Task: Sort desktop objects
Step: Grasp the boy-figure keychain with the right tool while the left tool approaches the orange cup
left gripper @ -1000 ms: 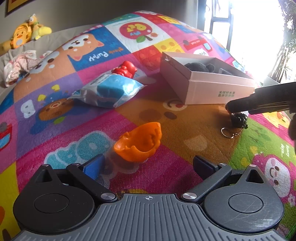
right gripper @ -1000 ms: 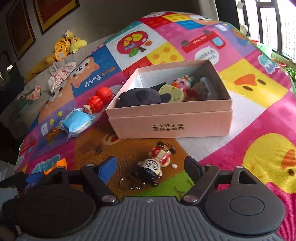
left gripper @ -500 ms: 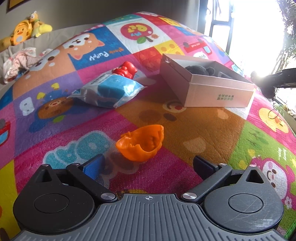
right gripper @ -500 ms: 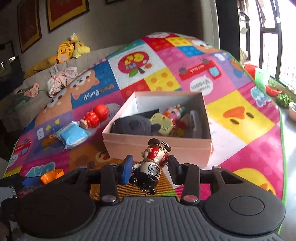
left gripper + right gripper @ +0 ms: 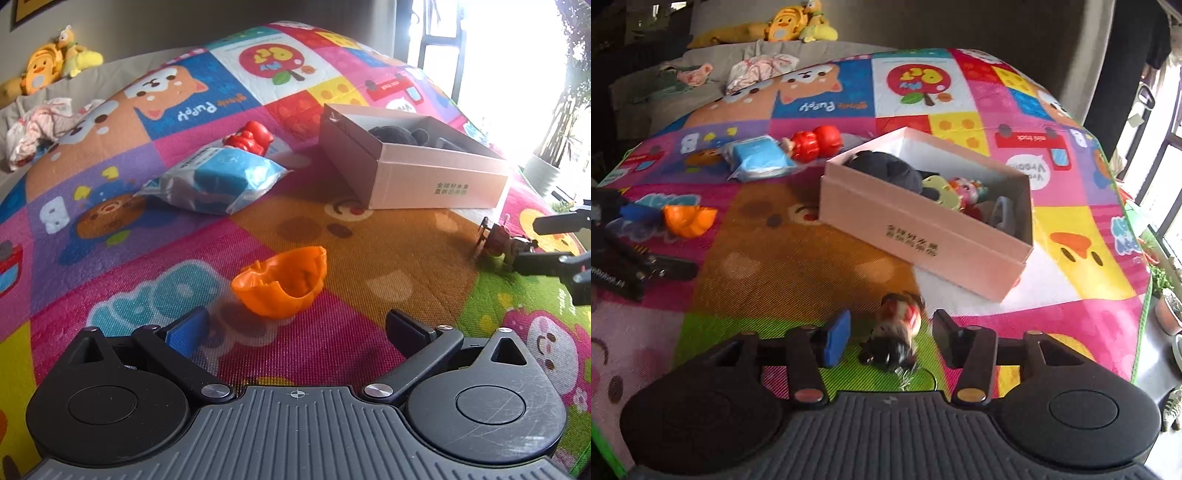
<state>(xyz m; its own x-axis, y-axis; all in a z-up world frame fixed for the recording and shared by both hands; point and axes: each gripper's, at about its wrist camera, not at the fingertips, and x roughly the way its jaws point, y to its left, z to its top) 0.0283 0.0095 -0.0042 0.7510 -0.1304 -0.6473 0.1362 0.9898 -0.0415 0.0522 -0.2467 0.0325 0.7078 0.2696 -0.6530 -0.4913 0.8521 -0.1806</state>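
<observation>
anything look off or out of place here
Yes: the small figure keychain lies on the mat short of the pink box, between the right gripper and its opening jaws, not gripped. The orange cup has a jagged, broken-looking rim.

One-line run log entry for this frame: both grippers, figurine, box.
left gripper: open, behind orange shell | right gripper: jaws opening around figurine, pads clear | figurine on mat, outside pink box

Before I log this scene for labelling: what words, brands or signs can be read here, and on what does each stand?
"Puppy": upside down, play mat, on the blue dog panel.
Green Chinese characters in two lines: front of the pink box; too small to read.
White lettering: left gripper's body; cut off, unreadable.
Blue packet: print too small.
</observation>
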